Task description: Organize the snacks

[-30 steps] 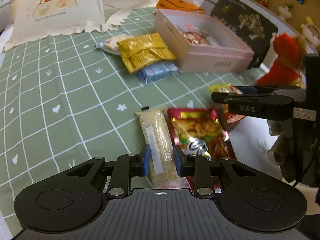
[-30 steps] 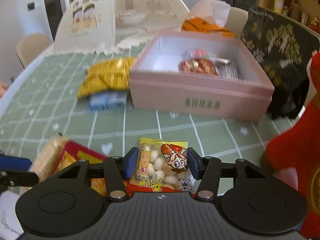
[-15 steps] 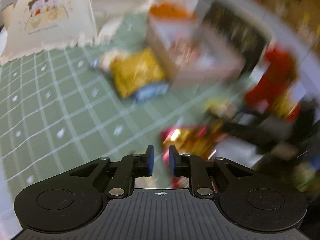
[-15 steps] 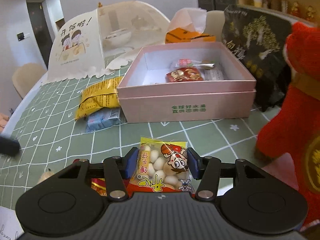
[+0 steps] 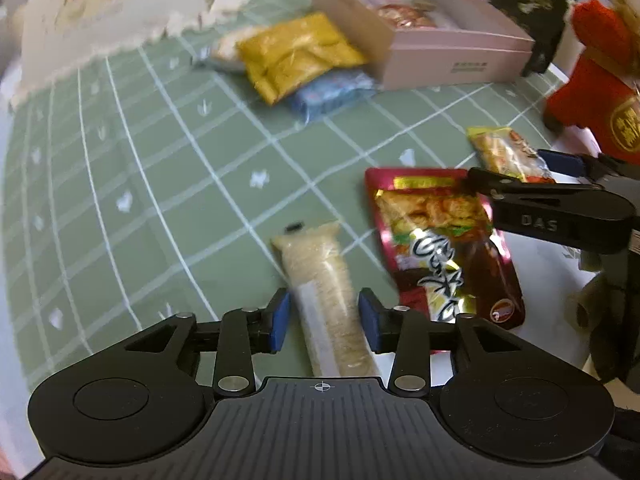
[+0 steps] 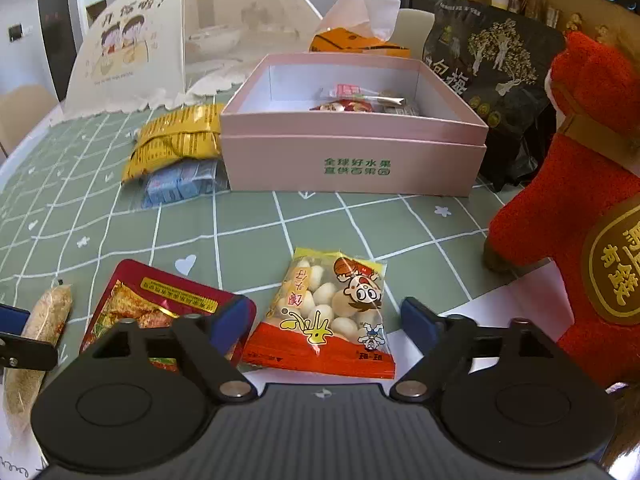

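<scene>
My left gripper is open, its blue pads on either side of a long beige snack stick that lies on the green cloth. A red foil pouch lies right of it. My right gripper is open wide around a yellow-and-red bag of white candies, which lies flat on the cloth. The pink box holds a few snacks behind it. The stick and the pouch show at the left of the right wrist view.
A yellow packet and a blue packet lie left of the box. A red plush toy stands at the right, a black bag behind the box, a white mesh food cover at the back left.
My right gripper opened and let the candy bag down on the cloth. My left gripper opened from nearly shut and now straddles the beige stick after a fast swing.
</scene>
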`<move>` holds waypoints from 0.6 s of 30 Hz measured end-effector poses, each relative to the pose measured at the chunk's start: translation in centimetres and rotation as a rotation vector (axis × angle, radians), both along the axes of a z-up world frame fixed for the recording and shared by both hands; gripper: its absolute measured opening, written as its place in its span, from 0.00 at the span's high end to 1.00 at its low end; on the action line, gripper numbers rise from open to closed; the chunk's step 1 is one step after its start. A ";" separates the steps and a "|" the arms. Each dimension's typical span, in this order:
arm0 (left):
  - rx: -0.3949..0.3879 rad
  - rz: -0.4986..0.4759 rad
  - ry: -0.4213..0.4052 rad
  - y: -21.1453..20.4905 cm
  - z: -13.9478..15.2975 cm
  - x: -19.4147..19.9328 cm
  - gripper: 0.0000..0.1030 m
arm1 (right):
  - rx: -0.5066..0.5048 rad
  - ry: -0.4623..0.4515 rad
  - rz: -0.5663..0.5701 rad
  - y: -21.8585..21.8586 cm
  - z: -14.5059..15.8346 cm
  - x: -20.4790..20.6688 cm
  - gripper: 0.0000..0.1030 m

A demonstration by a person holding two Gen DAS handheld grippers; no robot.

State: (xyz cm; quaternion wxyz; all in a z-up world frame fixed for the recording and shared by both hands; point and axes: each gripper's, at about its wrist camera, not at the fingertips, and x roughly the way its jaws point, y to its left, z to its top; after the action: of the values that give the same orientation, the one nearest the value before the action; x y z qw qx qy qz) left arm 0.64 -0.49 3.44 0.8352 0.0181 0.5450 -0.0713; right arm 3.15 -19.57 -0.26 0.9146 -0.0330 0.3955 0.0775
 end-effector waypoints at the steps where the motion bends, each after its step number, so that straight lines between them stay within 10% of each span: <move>1: -0.010 -0.001 -0.014 0.2 0.0 -0.1 0.58 | 0.004 0.011 -0.003 -0.1 0.0 0.0 0.15; 10: -0.011 -0.002 -0.110 -0.3 -0.5 -1.5 0.57 | 0.008 0.058 -0.010 -0.9 0.2 0.1 0.13; 12: -0.014 0.006 -0.099 -0.3 -0.3 -1.4 0.68 | 0.011 0.064 0.002 -0.6 0.6 0.1 0.29; 18: -0.156 -0.034 -0.161 -0.1 1.6 -0.4 0.68 | -0.018 0.009 0.016 -0.6 1.9 -0.3 0.32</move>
State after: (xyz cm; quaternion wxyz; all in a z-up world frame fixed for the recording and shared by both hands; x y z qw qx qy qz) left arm 0.27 -0.63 5.08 0.8737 -0.0322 0.4688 -0.1258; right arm 2.89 -20.15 1.62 0.9119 -0.0440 0.3998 0.0814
